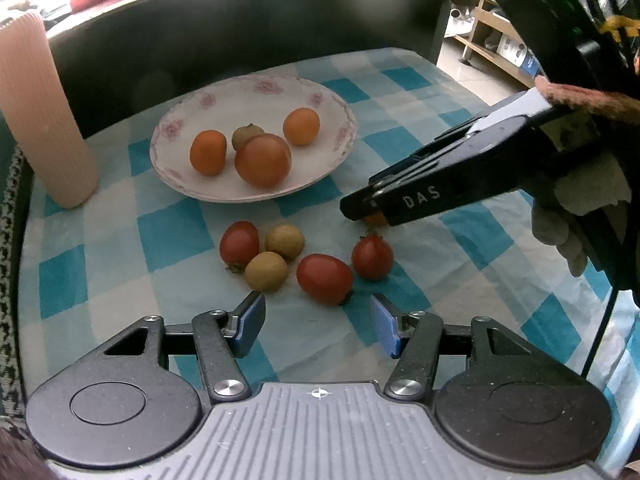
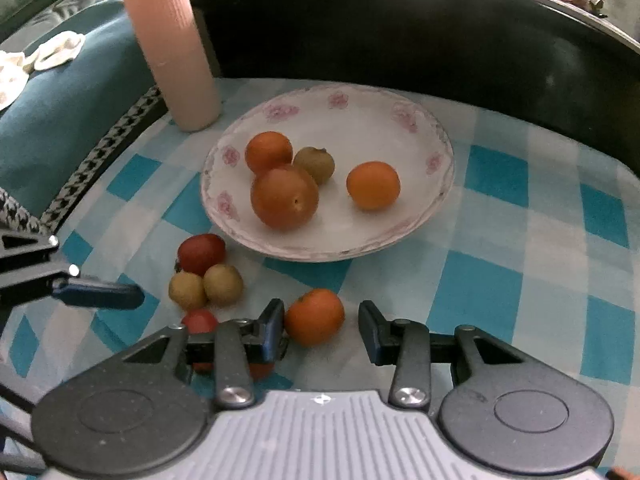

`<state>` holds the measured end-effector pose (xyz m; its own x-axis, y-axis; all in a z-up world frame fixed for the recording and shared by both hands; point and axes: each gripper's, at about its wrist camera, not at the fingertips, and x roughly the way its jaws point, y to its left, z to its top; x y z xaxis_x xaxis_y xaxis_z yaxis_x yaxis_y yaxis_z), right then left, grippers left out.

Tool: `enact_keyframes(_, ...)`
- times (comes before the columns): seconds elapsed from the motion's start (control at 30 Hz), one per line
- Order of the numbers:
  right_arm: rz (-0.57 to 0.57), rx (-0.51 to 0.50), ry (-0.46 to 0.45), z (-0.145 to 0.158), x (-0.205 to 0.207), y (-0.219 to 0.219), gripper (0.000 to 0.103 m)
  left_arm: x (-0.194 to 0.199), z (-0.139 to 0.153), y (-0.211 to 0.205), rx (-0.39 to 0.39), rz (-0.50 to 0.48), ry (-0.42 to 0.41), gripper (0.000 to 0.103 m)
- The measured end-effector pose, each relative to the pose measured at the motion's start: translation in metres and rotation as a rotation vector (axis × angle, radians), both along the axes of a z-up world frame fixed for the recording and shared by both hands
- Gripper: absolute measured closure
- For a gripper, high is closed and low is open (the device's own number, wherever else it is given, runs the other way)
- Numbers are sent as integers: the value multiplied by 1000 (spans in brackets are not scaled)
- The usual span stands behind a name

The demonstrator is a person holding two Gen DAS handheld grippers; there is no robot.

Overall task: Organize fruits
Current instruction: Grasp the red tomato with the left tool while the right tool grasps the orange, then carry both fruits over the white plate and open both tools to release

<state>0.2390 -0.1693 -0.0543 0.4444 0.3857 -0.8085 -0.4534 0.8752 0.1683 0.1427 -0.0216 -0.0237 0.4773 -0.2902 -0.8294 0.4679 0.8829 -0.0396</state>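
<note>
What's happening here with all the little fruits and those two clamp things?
A person is sorting small fruits onto a flowered plate using two hand-held grippers. Four fruits already sit on the plate. The right gripper is open around a small orange fruit on the checked tablecloth; the pad on one side is at the fruit, with a gap on the other side. The left gripper hangs open and empty near the cherry tomatoes and longans waiting on the cloth.

Both wrist cameras looked steeply down along their own fingers, close above the near edge of the checked tablecloth (image 1: 420, 92). The left view faced its far right corner, the right view its far left. Both views shared the floral plate (image 1: 256, 92) (image 2: 376, 104) and ribbed cylinder (image 1: 36, 120) (image 2: 172, 48).
</note>
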Motion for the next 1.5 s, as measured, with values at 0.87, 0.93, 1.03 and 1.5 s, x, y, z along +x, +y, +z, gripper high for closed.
enact_keyframes(0.87,-50,-34,-7,0,-23,-38,57,25,-17,-33,22,-28,-10,65)
enact_keyframes(0.93,-50,-44,-13,0,-24,-39,57,24,-16,-30,20,-25,-3,65)
enact_keyframes(1.03,-57,-48,-10,0,-24,-41,57,19,-14,-29,20,-37,13,65)
enact_keyframes(1.5,-4,-97,-35,2,-33,-32,57,8,-17,-30,42,-75,2,60)
